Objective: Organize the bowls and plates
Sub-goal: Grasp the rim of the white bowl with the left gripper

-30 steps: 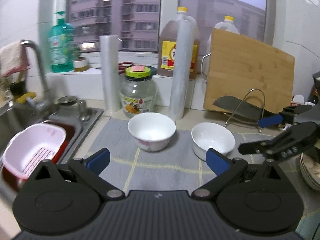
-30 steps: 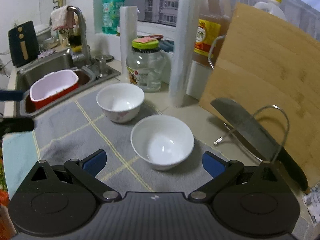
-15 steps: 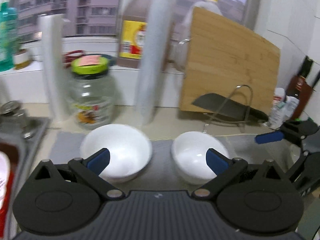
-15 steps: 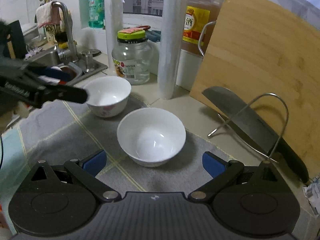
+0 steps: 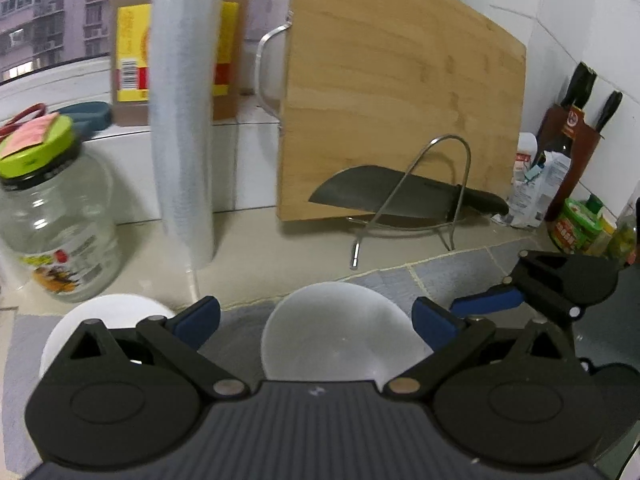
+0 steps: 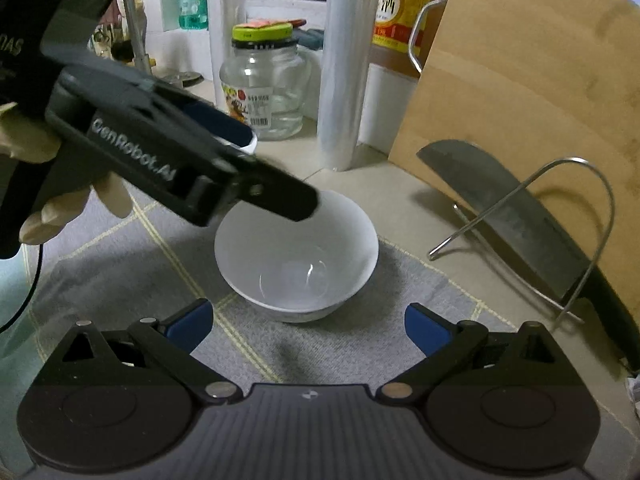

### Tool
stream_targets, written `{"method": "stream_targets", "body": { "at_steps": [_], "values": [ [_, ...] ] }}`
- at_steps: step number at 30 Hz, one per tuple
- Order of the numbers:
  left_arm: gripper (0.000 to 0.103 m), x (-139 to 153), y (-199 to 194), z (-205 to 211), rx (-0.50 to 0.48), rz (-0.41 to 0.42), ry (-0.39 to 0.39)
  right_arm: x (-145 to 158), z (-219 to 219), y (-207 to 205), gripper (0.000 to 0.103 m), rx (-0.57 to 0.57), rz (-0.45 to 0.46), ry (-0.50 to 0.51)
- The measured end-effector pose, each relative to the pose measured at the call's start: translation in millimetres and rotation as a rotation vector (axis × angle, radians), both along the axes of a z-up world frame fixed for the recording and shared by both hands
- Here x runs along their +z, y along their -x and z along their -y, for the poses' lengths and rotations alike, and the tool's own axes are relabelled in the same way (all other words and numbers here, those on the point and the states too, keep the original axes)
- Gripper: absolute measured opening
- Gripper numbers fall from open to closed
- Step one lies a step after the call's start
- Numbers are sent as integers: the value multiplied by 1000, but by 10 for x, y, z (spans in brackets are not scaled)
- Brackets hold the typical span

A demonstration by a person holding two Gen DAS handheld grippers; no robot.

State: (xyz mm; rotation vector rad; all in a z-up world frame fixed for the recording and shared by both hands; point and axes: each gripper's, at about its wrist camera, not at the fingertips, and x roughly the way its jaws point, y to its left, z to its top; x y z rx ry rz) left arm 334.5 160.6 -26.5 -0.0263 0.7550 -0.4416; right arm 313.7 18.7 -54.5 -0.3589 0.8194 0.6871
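A plain white bowl (image 5: pixel 340 332) (image 6: pixel 296 256) sits on the grey mat (image 6: pixel 132 268). My left gripper (image 5: pixel 316 320) is open, its blue pads on either side of this bowl's rim; in the right wrist view it reaches in from the left (image 6: pixel 276 196) over the bowl's near-left rim. A second white bowl (image 5: pixel 108 316) stands to the left, mostly hidden behind the left gripper's body. My right gripper (image 6: pixel 306 322) is open and empty, just in front of the plain bowl; it also shows at the right of the left wrist view (image 5: pixel 532 296).
A glass jar with a green lid (image 6: pixel 266 80), a tall white roll (image 6: pixel 344 64) and an oil bottle (image 6: pixel 400 12) stand behind. A bamboo cutting board (image 5: pixel 396 120) leans on the wall with a cleaver (image 6: pixel 516 228) in a wire stand (image 5: pixel 420 196). Bottles and a knife block (image 5: pixel 576 148) stand far right.
My left gripper has moved right and forward, from between the two bowls to around the right-hand bowl. My right gripper has come slightly closer to the same bowl.
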Motion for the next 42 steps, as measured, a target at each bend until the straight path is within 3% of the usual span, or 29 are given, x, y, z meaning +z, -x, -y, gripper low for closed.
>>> {"method": "stream_targets", "body": {
  "at_steps": [9,15,23,42],
  "values": [
    [99,-131,-192,98,-46,-58,8,-86,-15,-117,103,8,-21,-6],
    [88,-199,-275,105,-56,-95,11,-135,-73,-163,102,37,-18,-11],
    [78,-254,-313,111,-69,-129,18,-145,-151,-194,90,79,-17,-19],
    [76,-331,-321,128,-100,-161,8,-203,-187,-225,89,91,-17,-19]
  ]
}}
